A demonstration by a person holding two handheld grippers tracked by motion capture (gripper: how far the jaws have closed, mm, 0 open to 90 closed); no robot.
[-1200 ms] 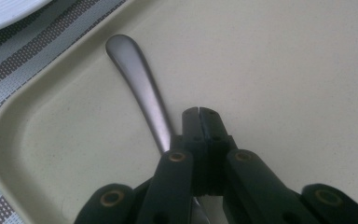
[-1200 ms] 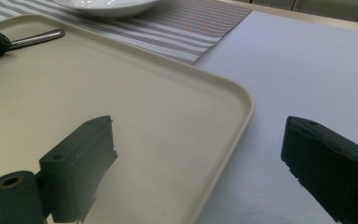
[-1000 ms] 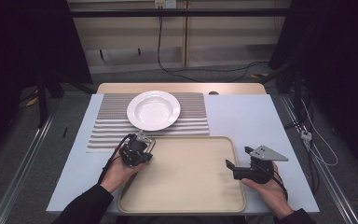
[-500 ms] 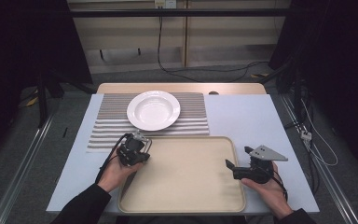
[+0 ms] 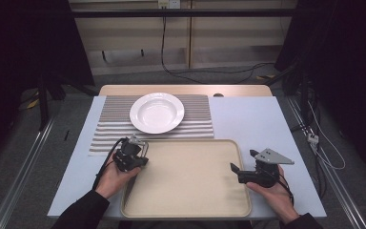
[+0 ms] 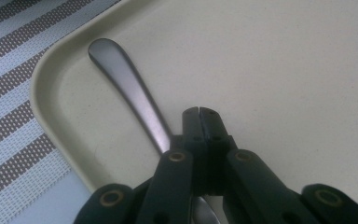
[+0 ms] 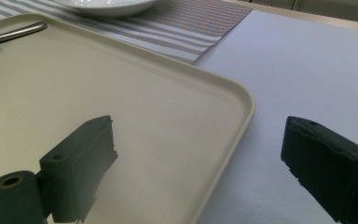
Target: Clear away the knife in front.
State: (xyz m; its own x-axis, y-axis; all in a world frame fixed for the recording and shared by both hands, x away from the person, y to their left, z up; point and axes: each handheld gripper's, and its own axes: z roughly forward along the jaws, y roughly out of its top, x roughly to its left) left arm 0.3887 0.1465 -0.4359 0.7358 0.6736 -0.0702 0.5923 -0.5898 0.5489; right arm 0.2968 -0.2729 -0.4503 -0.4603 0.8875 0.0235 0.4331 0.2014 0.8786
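Spoon point(image 6: 130, 91) lies in tray point(image 5: 190, 191), near its far-left corner, handle beside closed left tool point(image 6: 199, 112), which grips nothing. Right tool point(image 7: 198, 154) gapes empty at tray's right edge. Advise opening left jaws, straddling handle squarely before closing.

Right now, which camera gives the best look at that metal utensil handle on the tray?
The left gripper view: the handle lies large beside the shut left gripper. The right gripper view catches its far end; in the high view I cannot make it out.

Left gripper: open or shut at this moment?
Shut. In its own view the left gripper has its two black jaws pressed together with no gap, empty; the spoon handle lies beside them on the tray.
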